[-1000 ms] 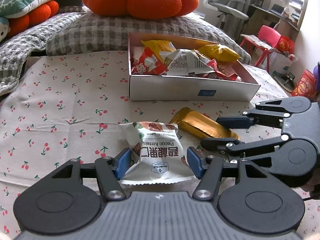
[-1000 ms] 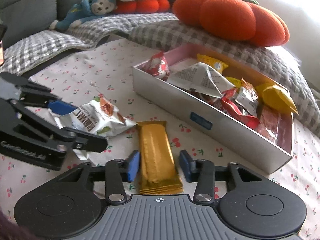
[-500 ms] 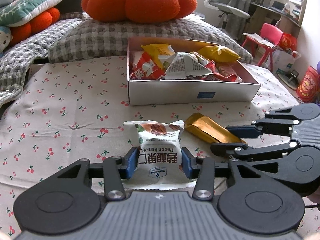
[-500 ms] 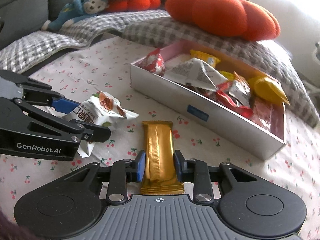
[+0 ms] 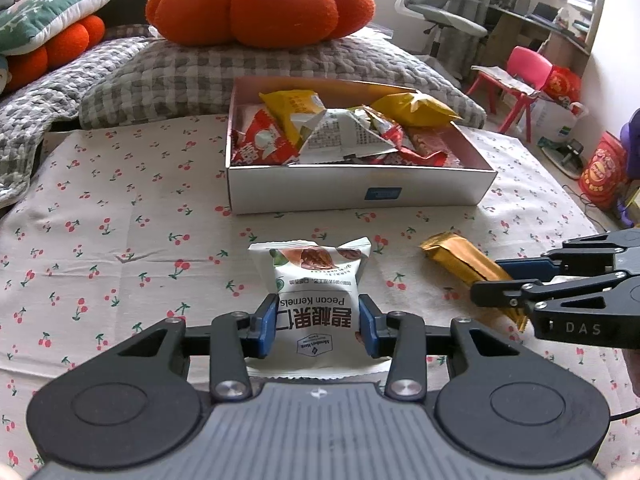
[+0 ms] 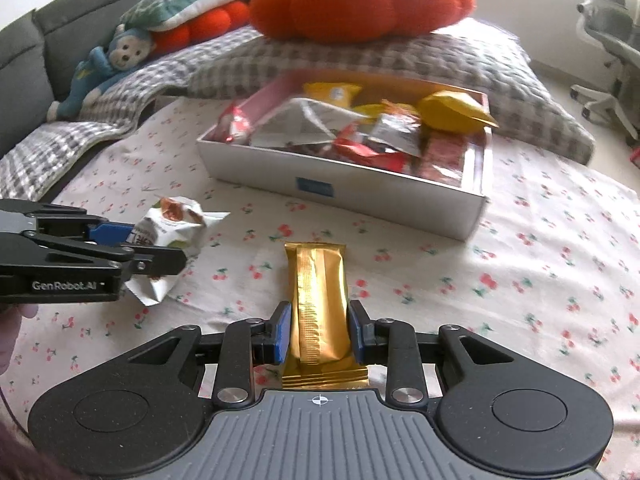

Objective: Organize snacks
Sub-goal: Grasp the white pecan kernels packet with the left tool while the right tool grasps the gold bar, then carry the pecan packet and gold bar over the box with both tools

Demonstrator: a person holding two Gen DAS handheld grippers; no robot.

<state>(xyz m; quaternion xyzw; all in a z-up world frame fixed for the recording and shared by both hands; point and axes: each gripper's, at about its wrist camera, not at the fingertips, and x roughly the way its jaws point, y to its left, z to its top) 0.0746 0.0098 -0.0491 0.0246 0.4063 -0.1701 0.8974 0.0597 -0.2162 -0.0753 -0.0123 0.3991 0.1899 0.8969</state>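
Note:
A white pecan kernels packet (image 5: 312,280) lies on the cherry-print cloth, and my left gripper (image 5: 318,320) has its blue pads pressed on both sides of it, the jaws still closing. From the right wrist the same packet (image 6: 168,224) shows in the left gripper (image 6: 154,245). A gold snack bar (image 6: 316,280) points away from me, with my right gripper (image 6: 319,328) shut on its near end. In the left wrist view the gold bar (image 5: 456,256) sticks out of the right gripper (image 5: 488,280) at the right. Beyond both stands the white snack box (image 5: 320,192), holding several packets.
A grey checked pillow (image 5: 240,76) with an orange pumpkin cushion (image 5: 260,4) lies right behind the box (image 6: 380,188). A blue plush toy (image 6: 104,68) sits far left. An office chair (image 5: 440,4) and a pink chair (image 5: 524,72) stand beyond the bed's right edge.
Both grippers have closed from open onto their snacks: the left onto the pecan packet, the right onto the gold bar. The right gripper has since rolled and shifted sideways with the bar.

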